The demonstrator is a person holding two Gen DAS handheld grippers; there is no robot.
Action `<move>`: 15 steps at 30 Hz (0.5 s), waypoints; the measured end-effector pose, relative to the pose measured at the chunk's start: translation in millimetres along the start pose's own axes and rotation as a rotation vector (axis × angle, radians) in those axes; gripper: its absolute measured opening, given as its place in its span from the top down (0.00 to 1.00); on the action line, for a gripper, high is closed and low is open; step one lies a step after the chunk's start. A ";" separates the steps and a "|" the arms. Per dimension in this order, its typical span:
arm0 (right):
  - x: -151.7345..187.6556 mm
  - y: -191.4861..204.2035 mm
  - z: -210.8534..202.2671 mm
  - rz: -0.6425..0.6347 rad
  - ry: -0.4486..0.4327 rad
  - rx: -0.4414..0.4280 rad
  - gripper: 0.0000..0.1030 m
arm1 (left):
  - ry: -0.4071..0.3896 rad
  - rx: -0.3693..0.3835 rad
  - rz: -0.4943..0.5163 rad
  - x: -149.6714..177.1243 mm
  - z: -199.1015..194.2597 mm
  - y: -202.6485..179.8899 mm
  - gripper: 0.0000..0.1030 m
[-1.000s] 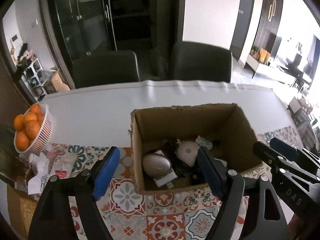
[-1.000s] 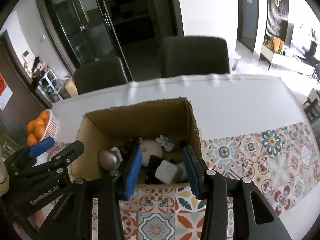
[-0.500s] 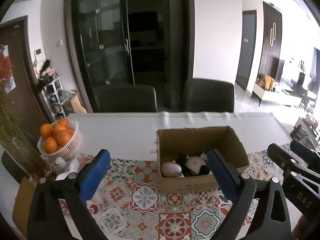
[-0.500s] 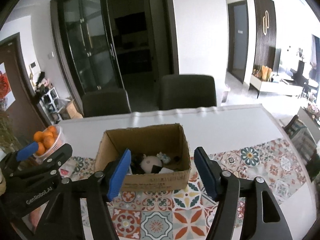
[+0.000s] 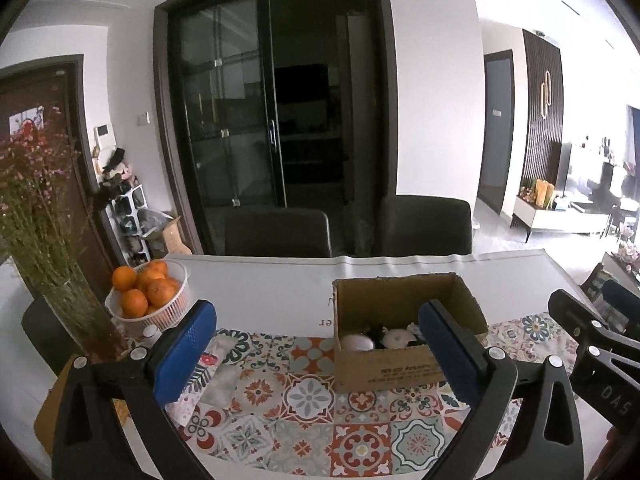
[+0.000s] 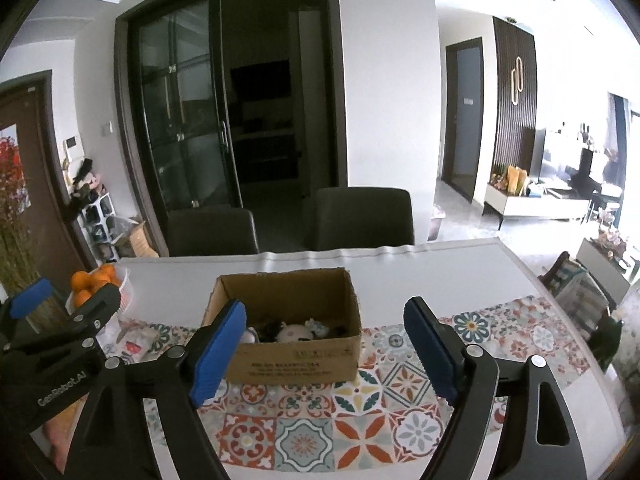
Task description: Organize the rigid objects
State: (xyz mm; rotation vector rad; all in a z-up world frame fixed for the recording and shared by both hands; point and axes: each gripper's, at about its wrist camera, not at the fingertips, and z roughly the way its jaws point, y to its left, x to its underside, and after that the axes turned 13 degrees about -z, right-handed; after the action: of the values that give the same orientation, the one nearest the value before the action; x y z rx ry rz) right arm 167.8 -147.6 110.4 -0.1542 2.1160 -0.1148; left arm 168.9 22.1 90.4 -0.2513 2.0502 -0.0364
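Cardboard box point(image 6: 294, 354) sits on the patterned tile-print mat point(image 6: 360, 428) near the middle of the table point(image 6: 440, 268), open top up, printed label on its near wall. Inside: small rigid objects piled at the bottom, including a pale rounded one point(image 5: 357, 343), a white round one point(image 5: 394, 336), dark bits between them and a small light-blue piece point(image 6: 316, 326); exact identities too small to tell. Looks like the box is the collection point, so the items sit loose in it, not arranged. No loose rigid objects visible on the mat outside the box, so my guess is the sorting is at or near its end, or the contents are to be taken out; can't tell which. Left gripper point(image 5: 320, 352) spread wide, nothing between its blue pads, held above the mat with the box just beyond its right finger. Right gripper point(image 6: 324, 348) also spread wide and empty, box framed between its fingers but well ahead of them, not touching. Both held back and high, probably to keep the whole box in sight. Outward: white basket of oranges point(image 5: 154, 294) at the left side of the table, vase with dried flowers point(image 5: 44, 240) beside it, two dark chairs point(image 6: 362, 218) behind the table, glass doors beyond.
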 end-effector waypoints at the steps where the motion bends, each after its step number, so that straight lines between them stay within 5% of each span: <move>1: 1.0 0.4 -4.9 -0.004 -0.007 0.009 0.18 | -0.004 0.004 -0.002 0.6 -3.5 0.7 0.00; 15: 6.6 1.9 -47.4 0.010 -0.076 0.035 0.11 | -0.077 0.026 0.001 4.5 -46.1 7.8 0.00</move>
State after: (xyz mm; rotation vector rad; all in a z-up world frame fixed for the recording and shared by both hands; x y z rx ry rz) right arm 123.8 -145.8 129.3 -0.1249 2.0377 -0.1379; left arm 125.2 25.1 107.3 -0.2321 1.9725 -0.0523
